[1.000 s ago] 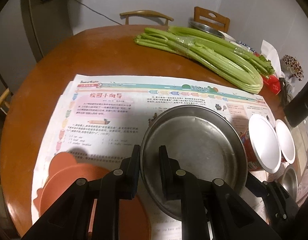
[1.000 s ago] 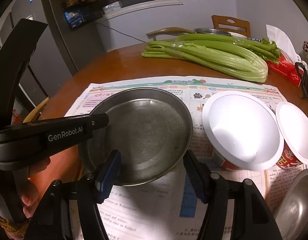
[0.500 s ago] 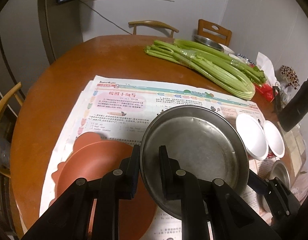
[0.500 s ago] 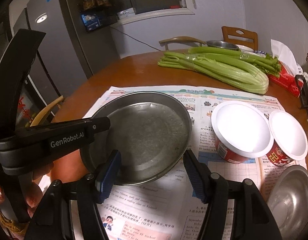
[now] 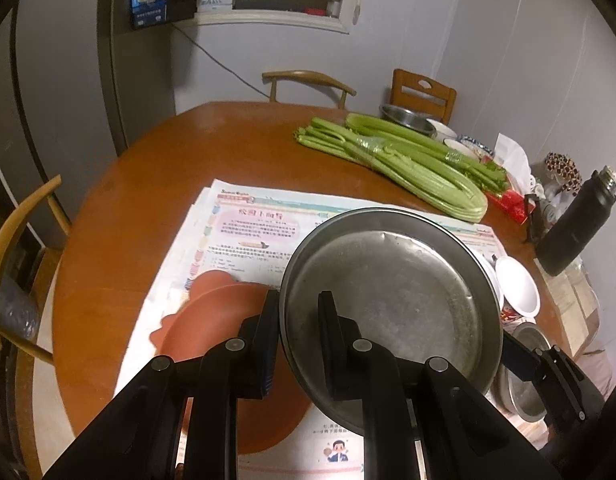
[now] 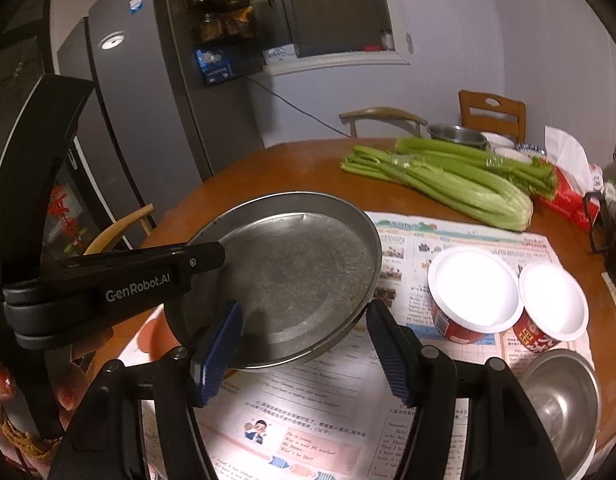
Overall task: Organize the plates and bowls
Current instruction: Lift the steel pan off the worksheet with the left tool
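Your left gripper [image 5: 293, 344] pinches the near rim of the steel plate [image 5: 392, 304], centre frame, lifted and tilted above the newspaper [image 5: 243, 232]. Your right gripper [image 6: 303, 344] spans the plate's near edge, though whether its pads truly press is unclear. A rim-only hold could let the plate slip onto the terracotta plate [image 5: 227, 320] at lower left.

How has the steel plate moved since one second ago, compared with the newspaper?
Yes. The steel plate, clamped by the left gripper, has risen off the newspaper; in the right wrist view its far rim now overlaps the bare table.
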